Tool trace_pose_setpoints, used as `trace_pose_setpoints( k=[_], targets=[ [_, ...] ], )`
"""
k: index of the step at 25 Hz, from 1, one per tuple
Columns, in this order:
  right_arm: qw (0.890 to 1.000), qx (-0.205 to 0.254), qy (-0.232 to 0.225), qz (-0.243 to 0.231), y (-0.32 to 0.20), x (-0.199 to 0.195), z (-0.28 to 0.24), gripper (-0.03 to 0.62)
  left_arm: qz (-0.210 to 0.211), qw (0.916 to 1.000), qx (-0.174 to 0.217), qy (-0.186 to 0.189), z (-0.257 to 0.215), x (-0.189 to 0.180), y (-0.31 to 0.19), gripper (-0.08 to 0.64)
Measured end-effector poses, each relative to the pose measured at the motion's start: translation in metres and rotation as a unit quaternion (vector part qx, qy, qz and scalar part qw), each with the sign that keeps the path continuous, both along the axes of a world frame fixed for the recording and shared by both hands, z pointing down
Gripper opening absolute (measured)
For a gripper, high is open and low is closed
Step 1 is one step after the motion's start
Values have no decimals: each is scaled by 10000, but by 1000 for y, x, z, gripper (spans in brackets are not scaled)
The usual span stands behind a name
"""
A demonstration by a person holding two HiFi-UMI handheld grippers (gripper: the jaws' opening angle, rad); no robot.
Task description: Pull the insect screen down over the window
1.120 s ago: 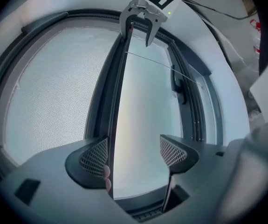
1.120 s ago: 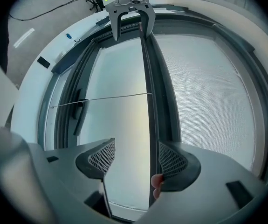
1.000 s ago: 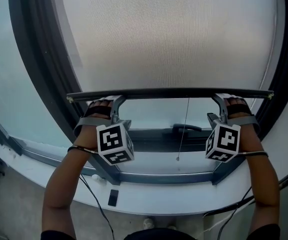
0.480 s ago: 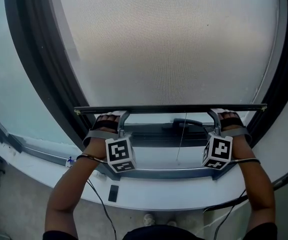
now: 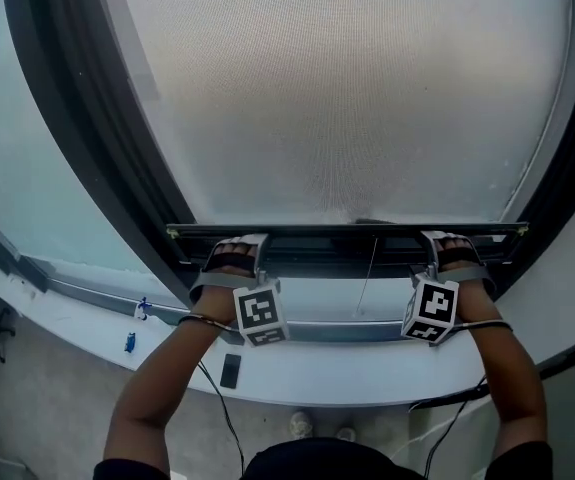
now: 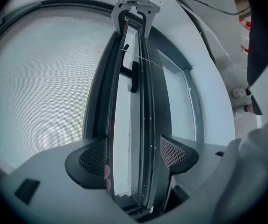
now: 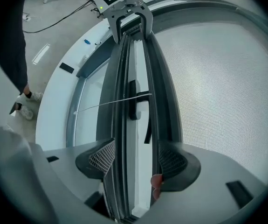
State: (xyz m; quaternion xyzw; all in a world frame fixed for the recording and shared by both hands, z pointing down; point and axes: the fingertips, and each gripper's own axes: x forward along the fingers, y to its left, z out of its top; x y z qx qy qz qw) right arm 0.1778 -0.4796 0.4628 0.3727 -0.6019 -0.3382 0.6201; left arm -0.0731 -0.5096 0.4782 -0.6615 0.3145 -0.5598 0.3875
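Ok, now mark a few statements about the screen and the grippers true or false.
1. The screen's bottom bar passes between the jaws of the left gripper and the right gripper. True.
2. The pull cord hangs from the bar's left end. False: it hangs near the middle, between the grippers.
3. The mesh covers most of the window. True.
4. The left gripper rests on the sill. False: it is up at the bar.
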Motion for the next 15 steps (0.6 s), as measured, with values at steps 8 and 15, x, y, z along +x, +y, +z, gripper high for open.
trace_pose_setpoints(
  k=[8,15],
  targets=[
    [10000,-27,-9,93,2,-1,13,279,-155,9998,-106,-69,10,-5,4,354],
    [9989,-442,81,118,10,1,43,278,-175,9982,-530,-200,39,-2,13,354]
  ],
)
